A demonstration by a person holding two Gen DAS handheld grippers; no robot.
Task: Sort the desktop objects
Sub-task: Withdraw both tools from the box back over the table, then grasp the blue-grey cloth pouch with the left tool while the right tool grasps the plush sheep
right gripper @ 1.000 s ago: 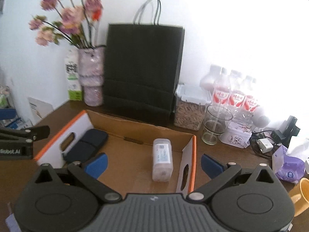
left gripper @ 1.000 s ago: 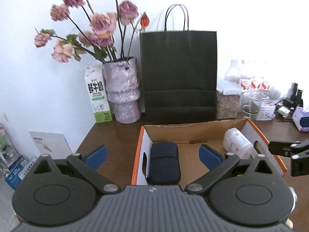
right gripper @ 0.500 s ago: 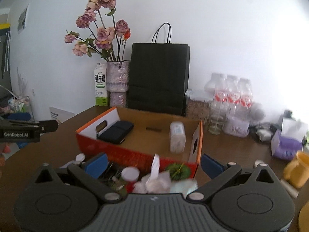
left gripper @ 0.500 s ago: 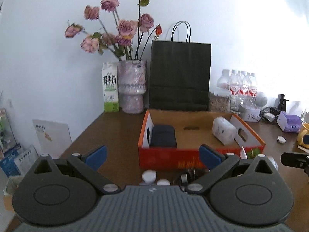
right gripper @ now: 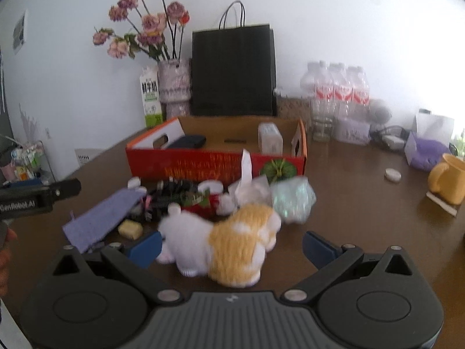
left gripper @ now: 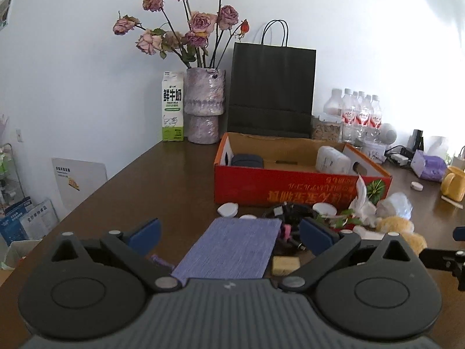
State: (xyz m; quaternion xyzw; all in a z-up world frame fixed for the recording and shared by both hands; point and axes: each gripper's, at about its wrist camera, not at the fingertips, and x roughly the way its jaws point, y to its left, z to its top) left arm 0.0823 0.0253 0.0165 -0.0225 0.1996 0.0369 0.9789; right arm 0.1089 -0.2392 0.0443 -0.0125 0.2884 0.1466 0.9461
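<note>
Two items lie in the orange box (left gripper: 299,186) — the pile near it (right gripper: 203,203) remains unsorted; both grippers' jaws released, empty.

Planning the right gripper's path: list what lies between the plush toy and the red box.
In the right wrist view, between the plush toy and the red box: a crumpled tissue, a shiny bag and tangled cables.
</note>
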